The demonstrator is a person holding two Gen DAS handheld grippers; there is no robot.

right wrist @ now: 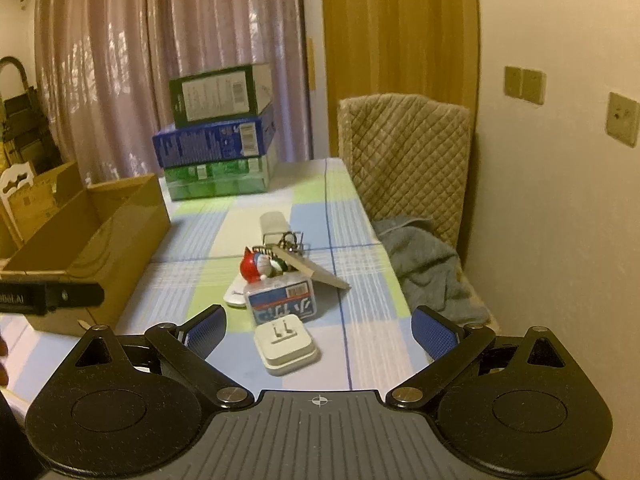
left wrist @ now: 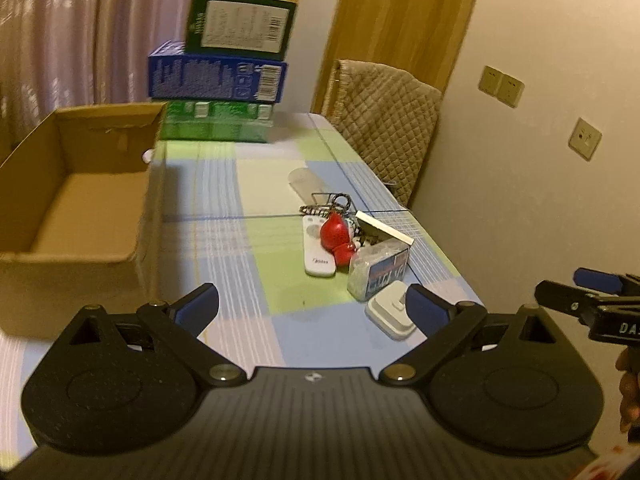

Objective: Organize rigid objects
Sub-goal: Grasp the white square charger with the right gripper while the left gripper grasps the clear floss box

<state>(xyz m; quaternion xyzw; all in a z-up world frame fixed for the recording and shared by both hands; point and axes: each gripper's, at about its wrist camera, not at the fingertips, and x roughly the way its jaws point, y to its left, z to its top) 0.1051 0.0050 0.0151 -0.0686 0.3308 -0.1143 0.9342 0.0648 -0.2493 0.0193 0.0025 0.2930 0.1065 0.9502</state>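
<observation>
Both my jaws were spread wide and held nothing. My right gripper (right wrist: 320,330) hung over the checked table (right wrist: 360,344), with the white plug (right wrist: 286,346) lying just ahead between its fingers. My left gripper (left wrist: 312,306) sat beside the open cardboard box (left wrist: 80,200) at the table's left edge. Pink curtains (right wrist: 160,40) hung behind.

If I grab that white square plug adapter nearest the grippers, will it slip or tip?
The white square plug adapter lies flat with its prongs up, so it probably won't tip or roll. Its smooth, rounded plastic sides may slip in the jaws. It looks rigid and likely light.
</observation>
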